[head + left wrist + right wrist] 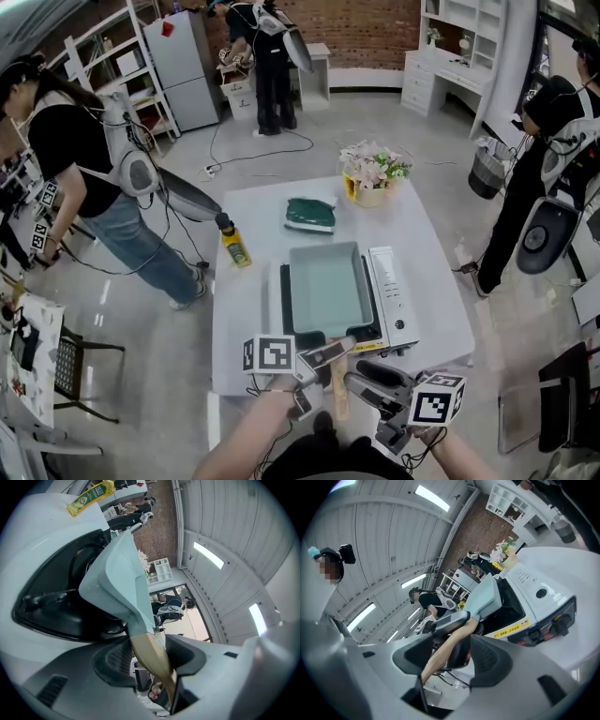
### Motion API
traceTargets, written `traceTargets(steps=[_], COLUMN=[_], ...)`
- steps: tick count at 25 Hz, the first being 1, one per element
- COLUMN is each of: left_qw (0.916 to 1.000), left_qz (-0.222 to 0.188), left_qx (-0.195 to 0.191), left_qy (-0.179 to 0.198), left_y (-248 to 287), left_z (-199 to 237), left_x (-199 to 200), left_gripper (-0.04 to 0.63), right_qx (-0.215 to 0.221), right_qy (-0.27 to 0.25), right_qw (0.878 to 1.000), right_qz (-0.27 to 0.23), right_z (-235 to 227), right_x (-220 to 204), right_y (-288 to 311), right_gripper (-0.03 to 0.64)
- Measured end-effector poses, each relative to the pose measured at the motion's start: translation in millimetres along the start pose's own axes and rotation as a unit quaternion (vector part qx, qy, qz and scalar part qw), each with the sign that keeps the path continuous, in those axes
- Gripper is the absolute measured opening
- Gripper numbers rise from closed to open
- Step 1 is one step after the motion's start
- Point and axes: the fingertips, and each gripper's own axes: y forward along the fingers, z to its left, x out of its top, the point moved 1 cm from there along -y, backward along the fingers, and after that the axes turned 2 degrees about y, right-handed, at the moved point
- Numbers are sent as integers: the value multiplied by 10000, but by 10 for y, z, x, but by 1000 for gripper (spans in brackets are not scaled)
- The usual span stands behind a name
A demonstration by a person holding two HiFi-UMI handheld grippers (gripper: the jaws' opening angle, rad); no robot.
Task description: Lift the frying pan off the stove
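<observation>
A square pale-green frying pan [328, 289] lies on the white portable stove [398, 300] on the white table [431, 253]. Its wooden handle [338, 386] sticks out over the near table edge. My left gripper [322, 375] comes at the handle from the left and my right gripper [362, 382] from the right. In the left gripper view the handle [149, 654] runs between the open jaws of the left gripper [150, 660], with the pan [123, 581] over the black burner [56, 606]. In the right gripper view the handle [440, 654] lies between the wide-open jaws of the right gripper [447, 656], and the pads do not press on it.
On the table stand a yellow bottle [234, 246], a folded green cloth [310, 215] and a pot of flowers [372, 173]. People stand left [84, 178], right [553, 178] and at the back [272, 66]. A chair [80, 366] stands at lower left.
</observation>
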Motion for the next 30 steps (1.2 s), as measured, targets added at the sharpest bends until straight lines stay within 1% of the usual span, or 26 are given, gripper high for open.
traceTargets(steps=[4,10,18,24,27,30], left_qw=[10000,10000,10000,10000,10000,10000], left_qz=[7,9,37,-12,-26,-23], left_qx=[-7,3,-16,6,36,63], left_qy=[-30,-15,-1,-28,-14,14], left_y=[-10,22,5,1,-10,-9], left_z=[5,12,0,25,33,28], left_x=[3,10,26,28,22,29], left_gripper=[206,206,206,205,204,206], right_qx=[191,348,475,522,577,489], right_qy=[351,622,664,813,869,844], right_qw=[9987,9946,9900,9880,9880,9893], right_qz=[325,757,1148,1207,1135,1088], right_z=[-10,-41,10,-15,22,5], right_x=[-40,-80,-127,-132,-132,-114], right_y=[110,235,418,474,485,478], right_gripper=[256,255,216,201,195,186])
